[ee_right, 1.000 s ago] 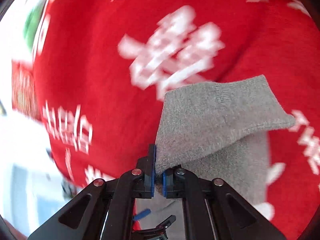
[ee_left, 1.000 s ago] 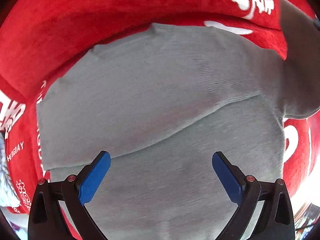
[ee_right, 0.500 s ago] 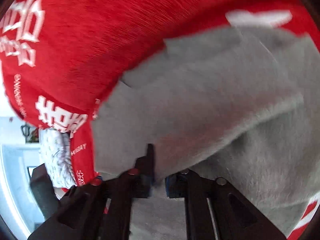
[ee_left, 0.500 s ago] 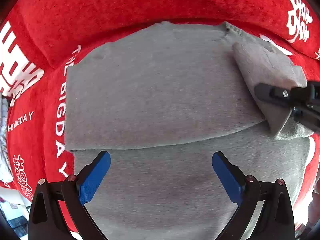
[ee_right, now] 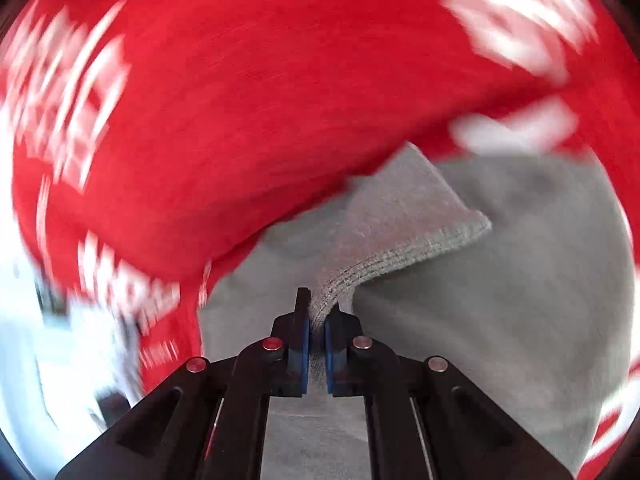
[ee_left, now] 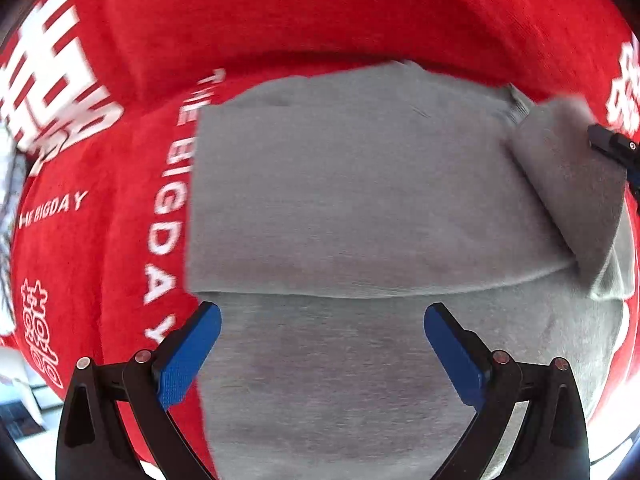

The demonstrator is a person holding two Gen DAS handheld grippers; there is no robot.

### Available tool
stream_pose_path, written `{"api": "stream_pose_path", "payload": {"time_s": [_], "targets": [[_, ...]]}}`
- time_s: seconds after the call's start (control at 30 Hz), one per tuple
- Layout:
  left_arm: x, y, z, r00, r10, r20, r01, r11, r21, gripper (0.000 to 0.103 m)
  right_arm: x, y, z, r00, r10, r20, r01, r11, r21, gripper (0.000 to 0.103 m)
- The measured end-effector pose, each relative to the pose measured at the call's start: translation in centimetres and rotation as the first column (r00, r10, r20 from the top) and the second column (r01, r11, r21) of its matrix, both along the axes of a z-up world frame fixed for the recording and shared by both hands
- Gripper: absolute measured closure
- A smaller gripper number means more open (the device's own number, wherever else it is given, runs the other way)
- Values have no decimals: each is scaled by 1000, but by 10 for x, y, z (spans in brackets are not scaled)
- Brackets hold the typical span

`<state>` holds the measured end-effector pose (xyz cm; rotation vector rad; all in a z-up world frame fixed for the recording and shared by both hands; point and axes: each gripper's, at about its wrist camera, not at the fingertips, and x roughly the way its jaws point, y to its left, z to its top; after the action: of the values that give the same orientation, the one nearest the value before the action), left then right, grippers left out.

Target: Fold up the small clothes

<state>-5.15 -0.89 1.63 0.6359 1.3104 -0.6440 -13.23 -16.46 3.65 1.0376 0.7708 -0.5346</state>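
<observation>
The garment [ee_left: 360, 200] was plain grey knit; the cloth [ee_left: 320, 12] under it was red with white lettering; the gripper fingers [ee_left: 188, 356] had blue pads.

My left wrist camera looks straight down, close over the folded grey knit garment [ee_left: 360, 200] on the red printed cloth [ee_left: 320, 12]; my right one tilts forward, nearer. Both show that garment.

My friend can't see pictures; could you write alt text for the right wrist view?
A black two-finger tool pinches the ribbed edge of a grey knit garment, lifting a flap over a blurred red cloth with white lettering.
</observation>
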Motion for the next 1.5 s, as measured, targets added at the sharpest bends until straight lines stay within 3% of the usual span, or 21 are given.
{"api": "stream_pose_path", "payload": {"time_s": [0.07,0.17,0.23,0.27,0.3,0.43,0.53,0.63,0.73,0.77,0.8,0.83,0.87,0.93,1.07,1.23,1.27,1.3,1.4,1.5], "targets": [[12,9,2,999,31,13,-31,1000,-4,1,42,26,3,980,187,-70,-192,979,-75,94],[29,21,1,997,74,17,-74,997,3,1,77,61,-19,916,367,-160,-375,927,-25,88],[36,26,0,995,99,5,-99,995,0,1,84,77,-37,876,423,-230,-427,904,36,67],[42,28,0,994,110,-16,-110,994,-13,1,80,83,-43,865,431,-256,-432,900,56,53],[41,27,1,993,113,-31,-114,993,-24,1,67,87,-44,869,423,-256,-422,904,63,49],[47,13,-5,988,77,-133,-89,992,-88,1,10,79,-39,931,318,-182,-299,946,126,48],[46,-11,-15,975,31,-219,-60,990,-129,1,-52,59,-42,976,140,-164,-106,973,204,47],[46,-34,-28,957,-5,-290,-41,988,-151,1,-121,36,-53,987,-83,-139,121,949,291,43],[43,-57,-34,953,-9,-302,-43,985,-167,2,-164,26,-62,959,-272,-80,282,893,351,42],[43,-59,-33,953,-10,-303,-45,984,-175,16,-174,22,-66,939,-342,-46,333,865,376,39],[43,-65,-32,950,-13,-311,-47,981,-186,41,-178,19,-67,925,-378,-29,360,850,385,38],[42,-67,-31,952,-14,-307,-44,982,-182,58,-181,15,-69,910,-415,-13,387,835,391,38],[44,-71,-29,953,-25,-303,-31,983,-180,94,-181,12,-71,903,-430,-4,396,829,394,38],[40,-72,-17,946,-24,-324,-45,978,-205,93,-177,6,-71,898,-440,-4,407,827,388,38],[54,-59,11,955,-29,-296,-57,959,-279,93,-184,-13,-57,908,-418,-13,394,843,365,38],[55,-37,1,955,-26,-296,-47,970,-237,93,-191,-27,-50,930,-362,-62,363,883,299,42],[50,-35,-7,956,-31,-290,-33,976,-215,93,-193,-28,-53,933,-349,-85,358,890,283,65],[46,-32,-12,959,-35,-280,-23,979,-201,93,-194,-30,-53,933,-341,-113,359,896,261,95],[38,-31,-18,962,-38,-271,-17,980,-198,93,-202,-35,-50,938,-322,-129,343,917,202,96],[37,-32,-21,966,-29,-258,-21,982,-189,93,-221,-38,-59,929,-351,-116,369,900,231,96]]}}
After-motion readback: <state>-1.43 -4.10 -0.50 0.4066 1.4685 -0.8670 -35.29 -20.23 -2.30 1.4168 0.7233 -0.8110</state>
